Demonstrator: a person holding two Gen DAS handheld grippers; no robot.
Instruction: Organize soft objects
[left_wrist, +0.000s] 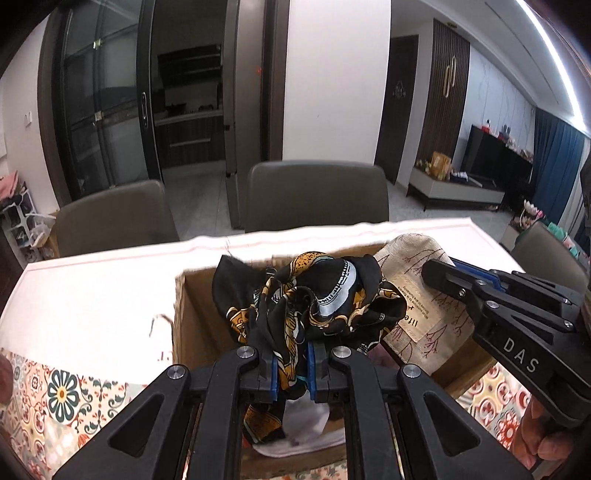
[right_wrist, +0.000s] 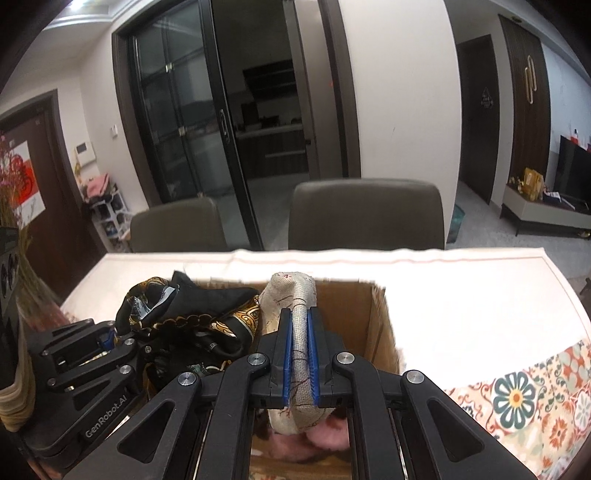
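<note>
My left gripper (left_wrist: 292, 363) is shut on a black and gold patterned scarf (left_wrist: 314, 299), held bunched above an open cardboard box (left_wrist: 192, 325). My right gripper (right_wrist: 302, 354) is shut on a beige linen pouch (right_wrist: 291, 295) with a printed label, held over the same box (right_wrist: 373, 317). In the left wrist view the pouch (left_wrist: 417, 295) and the right gripper (left_wrist: 439, 271) sit just right of the scarf. In the right wrist view the scarf (right_wrist: 188, 317) and the left gripper (right_wrist: 107, 338) are at the left. A white cloth (left_wrist: 306, 421) and something pink and fluffy (right_wrist: 325, 435) lie in the box.
The box stands on a table with a white cloth (right_wrist: 461, 295) over a patterned floral cover (right_wrist: 517, 398). Two grey chairs (right_wrist: 365, 214) stand behind the far edge. Dried stems (right_wrist: 26, 266) stand at the left.
</note>
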